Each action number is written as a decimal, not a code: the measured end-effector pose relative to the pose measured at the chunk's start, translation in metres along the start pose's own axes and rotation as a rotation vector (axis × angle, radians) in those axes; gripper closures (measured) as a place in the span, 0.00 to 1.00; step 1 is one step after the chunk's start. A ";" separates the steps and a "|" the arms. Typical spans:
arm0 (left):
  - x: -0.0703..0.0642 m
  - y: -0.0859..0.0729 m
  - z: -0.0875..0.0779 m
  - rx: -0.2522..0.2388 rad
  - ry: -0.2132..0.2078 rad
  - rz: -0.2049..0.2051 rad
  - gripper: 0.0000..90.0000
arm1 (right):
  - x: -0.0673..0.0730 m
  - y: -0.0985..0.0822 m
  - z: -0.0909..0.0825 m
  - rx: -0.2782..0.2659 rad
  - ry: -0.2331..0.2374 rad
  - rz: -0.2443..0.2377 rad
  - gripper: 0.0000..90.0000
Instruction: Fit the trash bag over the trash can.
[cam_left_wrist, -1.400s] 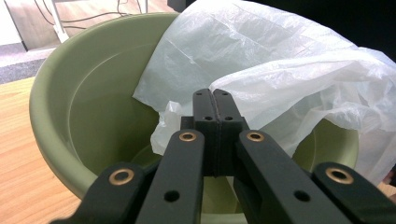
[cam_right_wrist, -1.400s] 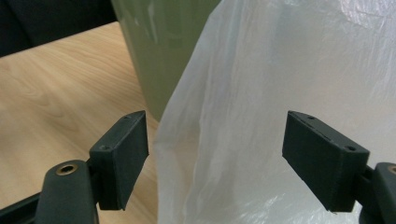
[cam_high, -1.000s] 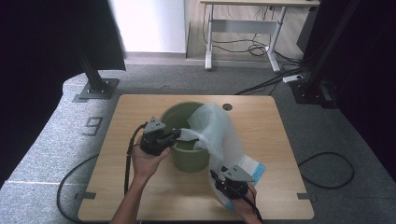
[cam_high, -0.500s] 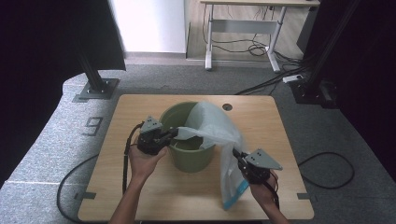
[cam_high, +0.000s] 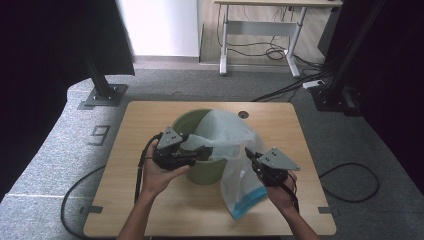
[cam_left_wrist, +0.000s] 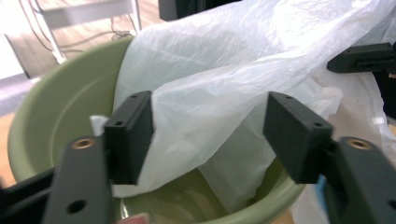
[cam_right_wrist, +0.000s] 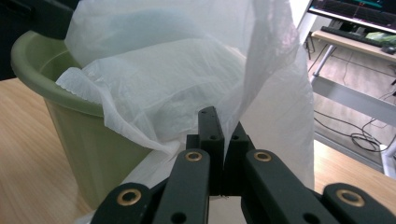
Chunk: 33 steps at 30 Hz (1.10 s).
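Bag: thin white plastic bag (cam_high: 227, 137), half draped over the green bucket (cam_high: 186, 122) mid-table, its blue-trimmed bottom hanging outside on the tabletop (cam_high: 150, 210).
Right gripper (cam_high: 263, 165): jaws pinched shut on the bag's film.
Left gripper (cam_high: 192, 152): jaws just opened wide, film loose between them at the rim.
Done: bag partly over the mouth.
Left: tuck the bottom in, spread the edge round.

bag: thin translucent white plastic bag (cam_high: 227, 137) (blue strip at its bottom), draped from the bucket to the right gripper (cam_high: 257, 161)
bucket: green bucket (cam_high: 187, 122), upright, between both grippers
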<state>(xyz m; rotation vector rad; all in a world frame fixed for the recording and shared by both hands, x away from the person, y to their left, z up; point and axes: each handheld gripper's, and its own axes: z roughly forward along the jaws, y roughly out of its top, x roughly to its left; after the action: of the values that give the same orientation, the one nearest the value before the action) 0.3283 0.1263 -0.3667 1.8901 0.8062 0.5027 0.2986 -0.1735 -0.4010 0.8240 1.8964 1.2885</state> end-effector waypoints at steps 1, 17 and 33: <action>-0.001 0.001 0.000 -0.004 0.006 0.004 0.32 | 0.000 0.000 0.001 0.003 0.004 0.000 0.99; -0.007 0.004 0.001 -0.015 -0.042 0.007 0.22 | -0.009 0.000 -0.001 0.010 0.015 0.028 0.99; -0.024 0.000 0.012 0.002 -0.101 0.034 0.21 | -0.001 0.007 0.004 0.006 0.045 0.019 0.98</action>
<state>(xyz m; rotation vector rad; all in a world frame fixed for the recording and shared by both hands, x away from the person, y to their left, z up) 0.3196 0.1017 -0.3715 1.9174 0.7096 0.4241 0.3038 -0.1704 -0.3956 0.8243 1.9331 1.3239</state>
